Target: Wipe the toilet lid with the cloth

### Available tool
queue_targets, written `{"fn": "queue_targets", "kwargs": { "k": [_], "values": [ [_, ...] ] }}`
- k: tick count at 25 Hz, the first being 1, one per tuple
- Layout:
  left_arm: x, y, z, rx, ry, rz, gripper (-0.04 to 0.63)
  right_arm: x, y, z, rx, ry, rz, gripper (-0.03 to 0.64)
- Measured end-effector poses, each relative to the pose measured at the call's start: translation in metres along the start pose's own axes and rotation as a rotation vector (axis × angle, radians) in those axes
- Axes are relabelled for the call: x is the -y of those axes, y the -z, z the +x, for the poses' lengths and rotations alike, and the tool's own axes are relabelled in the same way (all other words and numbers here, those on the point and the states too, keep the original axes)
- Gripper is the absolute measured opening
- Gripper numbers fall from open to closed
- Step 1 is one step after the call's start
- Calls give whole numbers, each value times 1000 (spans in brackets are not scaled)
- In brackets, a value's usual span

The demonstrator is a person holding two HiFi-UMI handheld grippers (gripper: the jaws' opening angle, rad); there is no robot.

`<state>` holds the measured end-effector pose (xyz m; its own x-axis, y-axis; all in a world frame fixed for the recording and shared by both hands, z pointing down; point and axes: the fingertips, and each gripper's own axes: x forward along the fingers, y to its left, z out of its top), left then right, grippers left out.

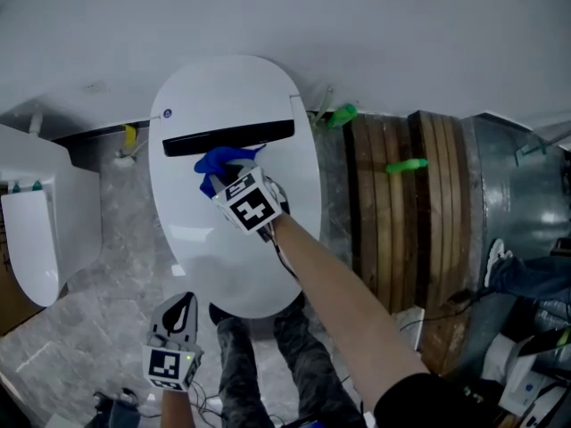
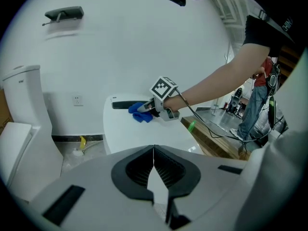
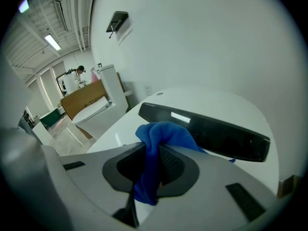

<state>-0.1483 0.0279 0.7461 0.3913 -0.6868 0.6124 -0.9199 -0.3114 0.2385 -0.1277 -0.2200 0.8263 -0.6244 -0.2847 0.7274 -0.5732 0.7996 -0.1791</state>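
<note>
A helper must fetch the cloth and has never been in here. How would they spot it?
Start at the big white toilet lid against the wall. Near its back, just in front of the black strip, the right claw pinches the cloth. It is the only bright blue, crumpled thing on that smooth white surface.

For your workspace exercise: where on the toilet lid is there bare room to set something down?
The lid is bare in front, from the right gripper to its near edge, and behind the black strip. Crowded just before the strip, where the right gripper holds the cloth.
</note>
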Motion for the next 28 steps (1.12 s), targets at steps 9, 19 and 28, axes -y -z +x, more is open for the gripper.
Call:
{"fn": "queue_targets", "kwargs": {
  "k": [9, 19, 28],
  "values": [
    [-16, 18, -12, 7, -4, 7, 11, -69, 35, -2, -18, -79, -74, 66],
    [6, 18, 2, 13, 42, 46, 11, -128, 118, -43, -68, -184, -54, 67],
    [30, 25, 13, -1, 61, 64, 11, -123, 169, -81, -128, -208, -59, 67]
  ]
}}
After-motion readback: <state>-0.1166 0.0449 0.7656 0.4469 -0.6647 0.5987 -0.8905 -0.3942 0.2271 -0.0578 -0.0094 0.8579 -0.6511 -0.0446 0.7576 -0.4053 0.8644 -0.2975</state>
